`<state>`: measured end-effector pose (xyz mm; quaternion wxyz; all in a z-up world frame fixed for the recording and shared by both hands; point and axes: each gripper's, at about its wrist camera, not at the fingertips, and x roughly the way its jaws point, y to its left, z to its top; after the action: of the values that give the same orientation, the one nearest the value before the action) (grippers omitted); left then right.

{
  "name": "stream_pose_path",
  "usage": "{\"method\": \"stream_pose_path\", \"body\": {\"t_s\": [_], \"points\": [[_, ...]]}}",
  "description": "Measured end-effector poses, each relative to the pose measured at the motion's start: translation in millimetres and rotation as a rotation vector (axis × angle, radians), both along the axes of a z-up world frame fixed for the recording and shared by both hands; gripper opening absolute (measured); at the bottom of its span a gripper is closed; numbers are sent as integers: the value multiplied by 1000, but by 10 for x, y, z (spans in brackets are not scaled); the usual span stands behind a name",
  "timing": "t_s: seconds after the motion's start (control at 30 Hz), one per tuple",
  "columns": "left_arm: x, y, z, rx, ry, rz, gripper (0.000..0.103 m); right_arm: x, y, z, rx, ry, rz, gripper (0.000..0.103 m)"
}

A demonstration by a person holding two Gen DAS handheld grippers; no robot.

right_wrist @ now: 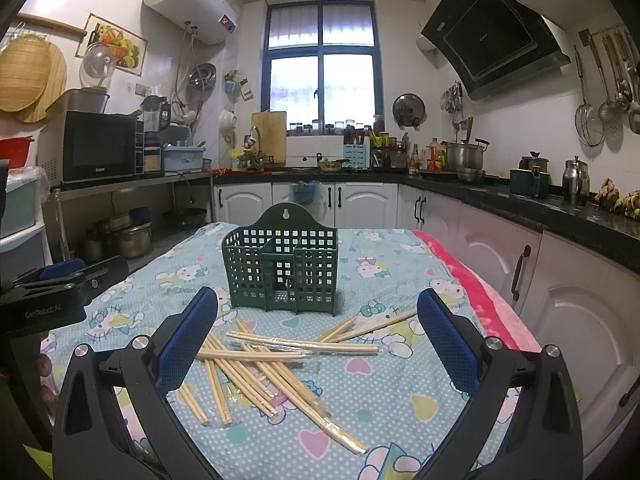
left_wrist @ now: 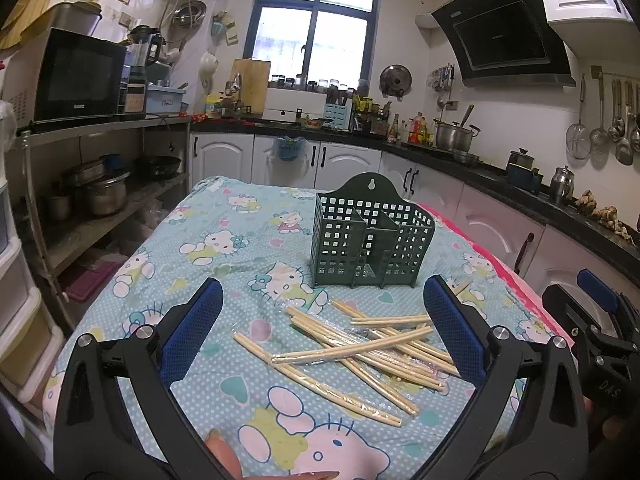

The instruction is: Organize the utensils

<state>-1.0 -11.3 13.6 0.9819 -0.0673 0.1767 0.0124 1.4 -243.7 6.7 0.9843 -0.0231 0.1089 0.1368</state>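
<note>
Home kitchen; table under Hello Kitty cloth (right_wrist: 400,400). Green perforated utensil caddy (right_wrist: 282,270) upright mid-table, compartments apparently empty, likely the destination. Wrapped chopstick pairs (right_wrist: 276,364) scattered just before it. Left gripper (left_wrist: 322,332) and right gripper (right_wrist: 318,338) spread wide above pile, holding nothing. Legible: "GenRobot.AI", "DAS".

A cartoon-cat tablecloth (right_wrist: 400,400) is being lit by the window (right_wrist: 320,60), a microwave (left_wrist: 80,76) being kept on a shelf (left_wrist: 112,126).
</note>
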Motion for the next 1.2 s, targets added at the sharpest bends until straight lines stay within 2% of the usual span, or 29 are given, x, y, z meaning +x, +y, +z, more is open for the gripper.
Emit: {"method": "stream_pose_path", "body": {"t_s": [1.1,1.2], "points": [[-21,-39,-2,0,-9,-2,93,-6,-8,20,3,-2,-2,97],[-49,-120,66,-10,4,-2,93,16,-17,29,2,13,-5,97]]}}
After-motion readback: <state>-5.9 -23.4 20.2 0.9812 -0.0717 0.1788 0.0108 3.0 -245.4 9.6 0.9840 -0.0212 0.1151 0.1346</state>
